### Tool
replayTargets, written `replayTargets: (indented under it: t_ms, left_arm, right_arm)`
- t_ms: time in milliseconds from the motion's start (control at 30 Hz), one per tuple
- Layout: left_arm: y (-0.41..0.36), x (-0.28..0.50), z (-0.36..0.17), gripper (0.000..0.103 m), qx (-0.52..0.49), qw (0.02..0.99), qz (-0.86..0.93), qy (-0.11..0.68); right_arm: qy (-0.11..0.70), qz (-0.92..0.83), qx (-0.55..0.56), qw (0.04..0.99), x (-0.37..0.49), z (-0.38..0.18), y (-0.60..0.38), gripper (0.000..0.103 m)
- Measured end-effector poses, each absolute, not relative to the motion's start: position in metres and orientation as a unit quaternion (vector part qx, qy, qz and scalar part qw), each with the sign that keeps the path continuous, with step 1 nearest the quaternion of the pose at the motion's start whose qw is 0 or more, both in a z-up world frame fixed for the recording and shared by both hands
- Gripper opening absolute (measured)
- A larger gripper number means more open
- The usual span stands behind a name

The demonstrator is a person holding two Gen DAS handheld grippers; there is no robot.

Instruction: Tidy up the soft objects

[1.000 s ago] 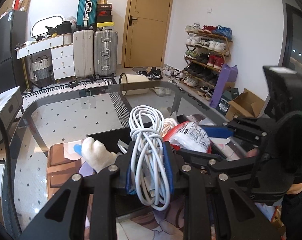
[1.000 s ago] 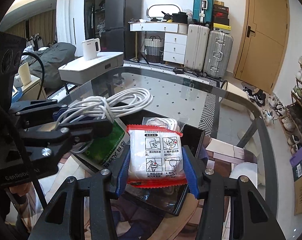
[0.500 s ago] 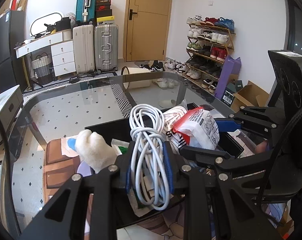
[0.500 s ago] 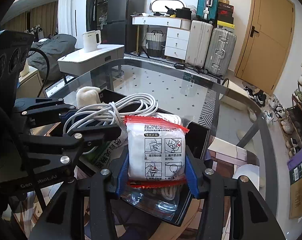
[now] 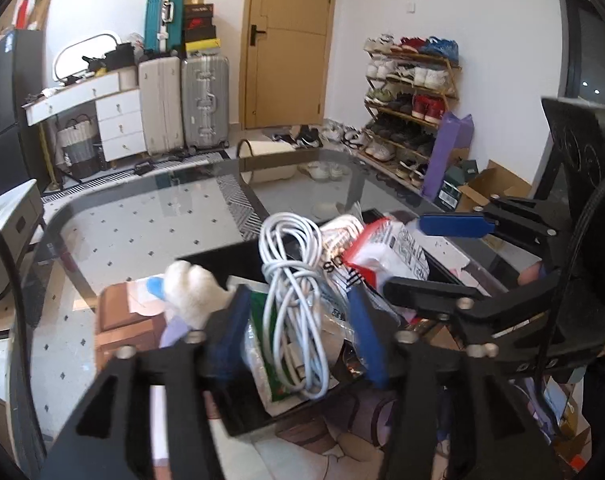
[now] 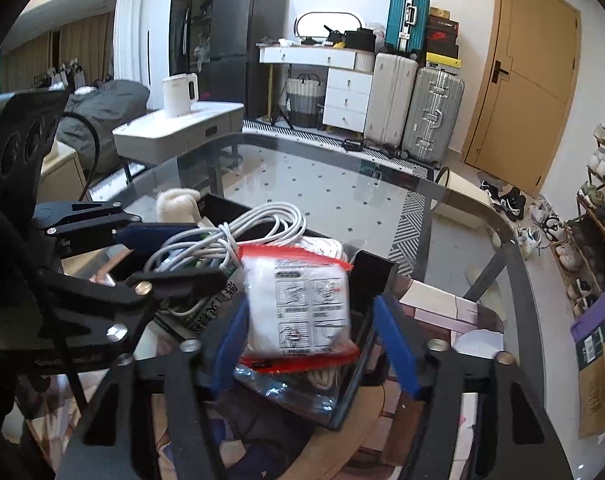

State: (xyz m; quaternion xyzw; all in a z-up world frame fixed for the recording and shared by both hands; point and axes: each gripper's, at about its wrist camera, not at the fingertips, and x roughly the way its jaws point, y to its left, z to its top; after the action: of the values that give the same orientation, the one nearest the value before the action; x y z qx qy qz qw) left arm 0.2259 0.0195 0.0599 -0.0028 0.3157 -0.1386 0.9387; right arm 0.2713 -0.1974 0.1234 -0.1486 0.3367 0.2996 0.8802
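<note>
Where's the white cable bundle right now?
In the left wrist view, the white cable bundle sits in the black tray, between the left tongs' open jaws.

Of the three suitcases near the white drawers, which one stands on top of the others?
The teal hard-shell suitcase. It stands upright on the beige suitcase, beside stacked shoe boxes, while the beige one and the silver ribbed suitcase both stand on the floor.

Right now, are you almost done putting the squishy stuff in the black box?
Nearly. The white cable bundle and the red-edged packet sit on the pile in the black bin. Nothing is in hand: the left gripper and right gripper both stand open around them. Left, maybe: the white fluffy item at the bin's edge.
</note>
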Motion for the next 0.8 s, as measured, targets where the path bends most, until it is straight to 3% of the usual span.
replayTargets:
  t_ms: [200, 267, 467, 800]
  left_arm:
    - [0.031, 0.209, 0.071, 0.061, -0.006, 0.943, -0.123, 0.308]
    - [0.036, 0.202, 0.072, 0.085, -0.014, 0.945, -0.116, 0.306]
    - [0.047, 0.181, 0.075, 0.103, -0.027, 0.953, -0.091, 0.287]
    - [0.046, 0.153, 0.067, 0.103, -0.01, 0.964, -0.046, 0.263]
  right_arm:
    - [0.33, 0.277, -0.126, 0.894, 0.26, 0.134, -0.216, 0.088]
    - [0.332, 0.274, -0.116, 0.895, 0.256, 0.134, -0.221, 0.091]
    - [0.328, 0.279, -0.093, 0.898, 0.24, 0.136, -0.225, 0.1]
    - [0.278, 0.287, -0.083, 0.913, 0.202, 0.14, -0.225, 0.102]
